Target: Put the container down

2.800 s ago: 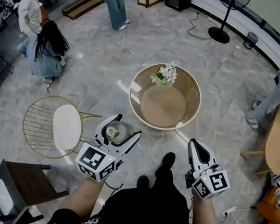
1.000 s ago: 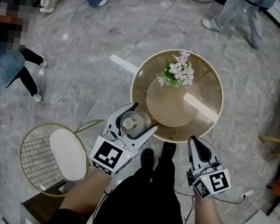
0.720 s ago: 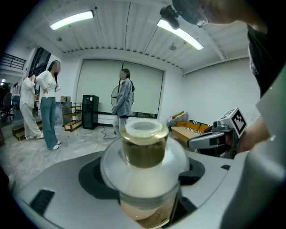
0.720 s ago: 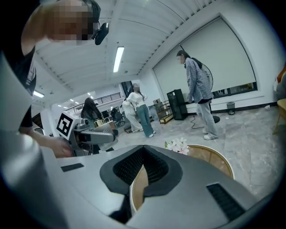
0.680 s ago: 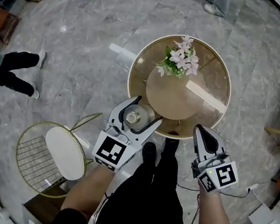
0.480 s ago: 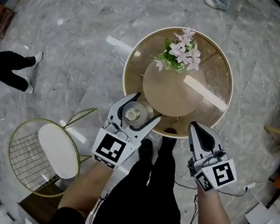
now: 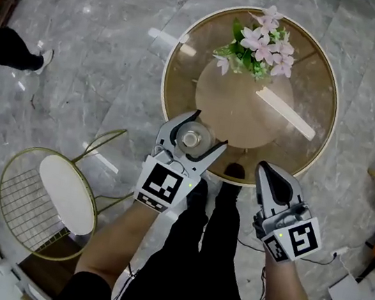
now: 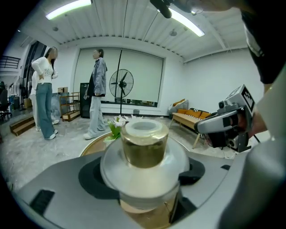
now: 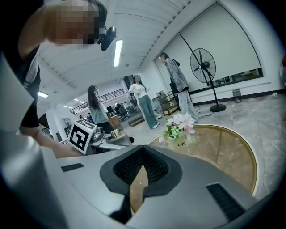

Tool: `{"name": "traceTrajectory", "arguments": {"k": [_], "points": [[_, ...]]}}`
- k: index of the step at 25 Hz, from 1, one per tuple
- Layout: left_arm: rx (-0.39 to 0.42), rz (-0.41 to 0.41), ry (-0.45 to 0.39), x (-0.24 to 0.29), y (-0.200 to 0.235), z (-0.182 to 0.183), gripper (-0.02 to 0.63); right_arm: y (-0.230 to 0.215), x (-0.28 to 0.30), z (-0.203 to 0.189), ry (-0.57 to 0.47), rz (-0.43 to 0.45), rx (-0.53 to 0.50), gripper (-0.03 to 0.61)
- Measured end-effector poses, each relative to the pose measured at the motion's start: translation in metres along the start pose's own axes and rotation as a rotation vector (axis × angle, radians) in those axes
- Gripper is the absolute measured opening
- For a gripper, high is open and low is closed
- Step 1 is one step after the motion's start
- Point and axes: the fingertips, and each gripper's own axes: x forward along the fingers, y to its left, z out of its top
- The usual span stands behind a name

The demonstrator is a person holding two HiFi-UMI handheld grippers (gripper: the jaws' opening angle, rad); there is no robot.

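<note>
The container point(image 7: 192, 139) is a clear glass jar with a knobbed lid. My left gripper point(image 7: 209, 129) is shut on it, one jaw on each side, over the near left rim of the round glass table point(image 7: 326, 130). Whether the jar touches the glass I cannot tell. In the left gripper view the container point(image 8: 145, 147) fills the middle, upright between the jaws. My right gripper point(image 7: 270, 173) hangs shut and holds nothing at the table's near edge; in its own view the right gripper point(image 9: 139, 174) points across the tabletop.
A small pot of pink flowers point(image 7: 260, 44) stands at the table's far side. A gold wire chair with a white seat point(image 7: 61, 189) is on the floor to the left. A person's leg point(image 7: 6, 50) shows at the far left. Other people stand across the room.
I have come up to the table. My left gripper has carried the container from over the floor to over the table's near rim. The right gripper has stayed shut beside it.
</note>
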Motion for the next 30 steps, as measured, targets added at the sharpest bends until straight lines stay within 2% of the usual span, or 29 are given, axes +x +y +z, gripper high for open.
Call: {"name": "traceTrajectory", "arguments": {"k": [7, 14, 23, 30], "points": [[0.037, -0.001, 0.017, 0.046, 0.002, -0.044, 0.333, -0.015, 0.004, -0.043, 0.053, 0.013, -0.030, 0.014], [0.039, 0.006, 0.045, 0.084, 0.001, -0.077, 0.334, -0.043, 0.014, -0.060, 0.074, -0.004, -0.048, 0.014], [0.053, 0.032, 0.078, 0.115, 0.003, -0.105, 0.333, -0.069, 0.031, -0.084, 0.114, -0.010, -0.054, 0.014], [0.066, 0.040, 0.088, 0.126, 0.003, -0.117, 0.334, -0.076, 0.040, -0.089, 0.137, 0.003, -0.068, 0.014]]}}
